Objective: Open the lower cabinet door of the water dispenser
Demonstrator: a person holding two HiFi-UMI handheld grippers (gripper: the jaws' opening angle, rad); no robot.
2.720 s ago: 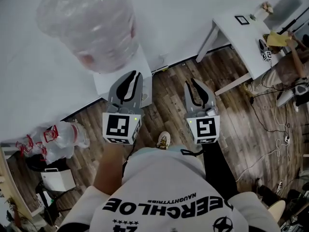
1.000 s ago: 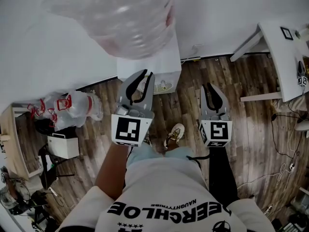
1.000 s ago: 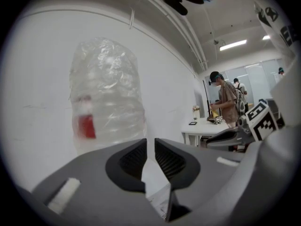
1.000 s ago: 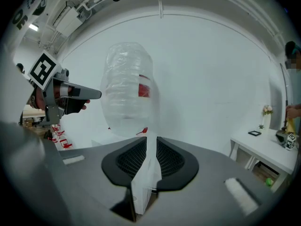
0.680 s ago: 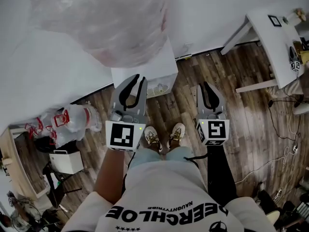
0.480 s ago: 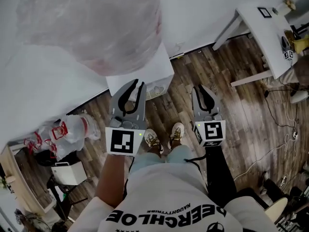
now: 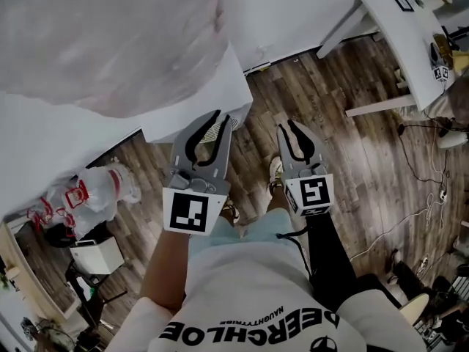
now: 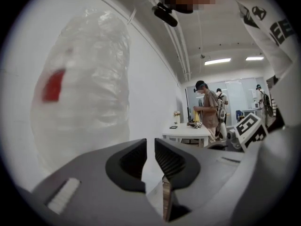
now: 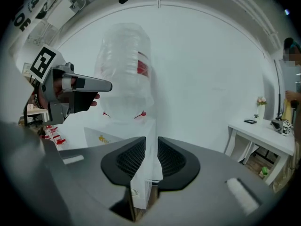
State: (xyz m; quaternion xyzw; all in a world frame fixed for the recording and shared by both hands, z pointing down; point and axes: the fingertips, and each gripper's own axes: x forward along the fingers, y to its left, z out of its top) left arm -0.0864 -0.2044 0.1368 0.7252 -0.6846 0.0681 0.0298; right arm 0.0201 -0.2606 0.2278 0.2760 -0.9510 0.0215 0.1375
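The water dispenser (image 7: 187,119) stands upright against the wall, just ahead of both tools, with one water bottle (image 7: 110,35) seated on top; its lower cabinet door must sit low on the body, beneath where the tools point, and no view shows it plainly; the coming move is likely downward and forward. The left tool (image 7: 216,119) is the nearer, its tips overlapping the dispenser's edge in the head view, jaws narrowly apart and empty; the right tool (image 7: 288,125) hangs just beside it over the floor, its slim gap just now widening, nothing between, the dispenser dead ahead. Counted: one dispenser, one bottle, two tools, one white counter (image 7: 399,28) well apart at the right.
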